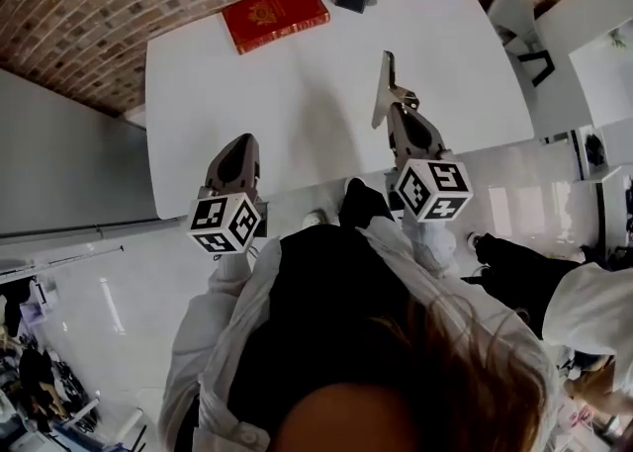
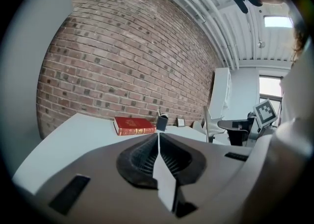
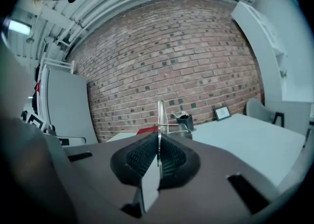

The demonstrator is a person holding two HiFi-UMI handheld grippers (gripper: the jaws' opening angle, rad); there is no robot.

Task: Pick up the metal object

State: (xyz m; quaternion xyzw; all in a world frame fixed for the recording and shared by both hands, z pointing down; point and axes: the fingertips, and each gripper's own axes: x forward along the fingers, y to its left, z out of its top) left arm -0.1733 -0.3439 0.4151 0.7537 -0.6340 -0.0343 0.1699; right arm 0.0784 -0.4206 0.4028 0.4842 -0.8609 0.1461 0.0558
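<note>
Metal object [image 1: 387, 79]: we see it upright, projecting beyond the jaw tips, over the white table [image 1: 297, 94].
Right gripper [image 1: 400, 104]: pinching its lower end.
Left gripper [image 1: 241, 141]: pressed together, empty.

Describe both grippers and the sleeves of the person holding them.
The left gripper and right gripper are alike: grey-brown tapered shells with black ribbed pads inside the jaws. Each carries a white cube printed with black square markers at its back end. No cables show. The sleeves are white, worn with a dark top.
</note>
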